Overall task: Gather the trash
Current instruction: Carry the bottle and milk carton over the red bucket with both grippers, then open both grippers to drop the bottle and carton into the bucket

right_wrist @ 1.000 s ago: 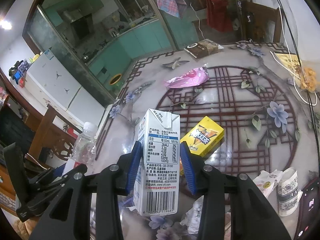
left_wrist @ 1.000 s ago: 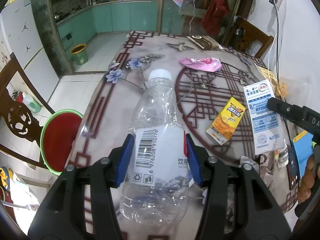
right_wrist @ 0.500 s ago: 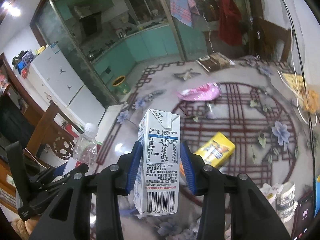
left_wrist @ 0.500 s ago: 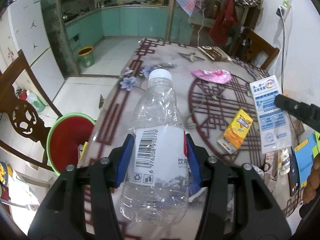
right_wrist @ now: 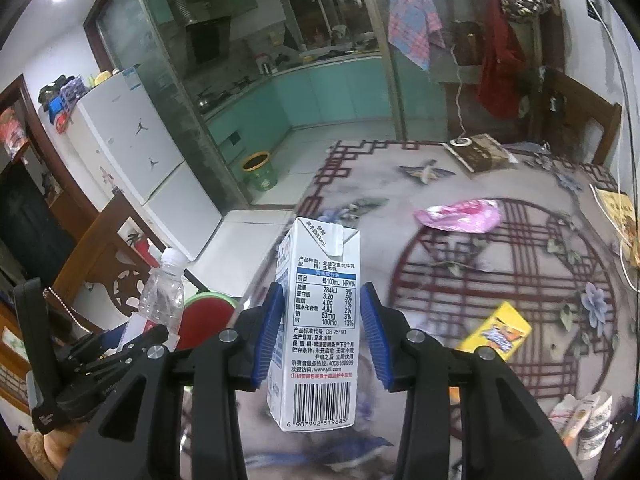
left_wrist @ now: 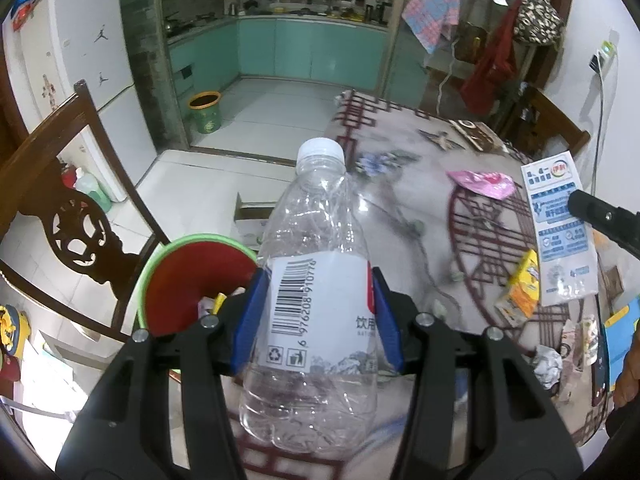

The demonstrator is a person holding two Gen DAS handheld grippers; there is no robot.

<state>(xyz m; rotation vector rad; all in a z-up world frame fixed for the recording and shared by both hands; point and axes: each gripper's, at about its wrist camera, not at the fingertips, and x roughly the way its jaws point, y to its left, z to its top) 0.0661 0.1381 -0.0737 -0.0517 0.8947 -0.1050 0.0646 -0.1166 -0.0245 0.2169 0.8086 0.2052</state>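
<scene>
Trash is in both my claws: my left claw (left_wrist: 316, 316) grips an empty plastic bottle (left_wrist: 316, 292), my right claw (right_wrist: 322, 334) a milk carton (right_wrist: 318, 328). Since a second ago, both have swung off the bench (left_wrist: 404, 184) toward the red bin (left_wrist: 188, 276) on the floor, now just beside the bottle. Dropping looks next. A pink wrapper (right_wrist: 460, 214) and yellow packet (right_wrist: 498, 332) remain on the bench.
</scene>
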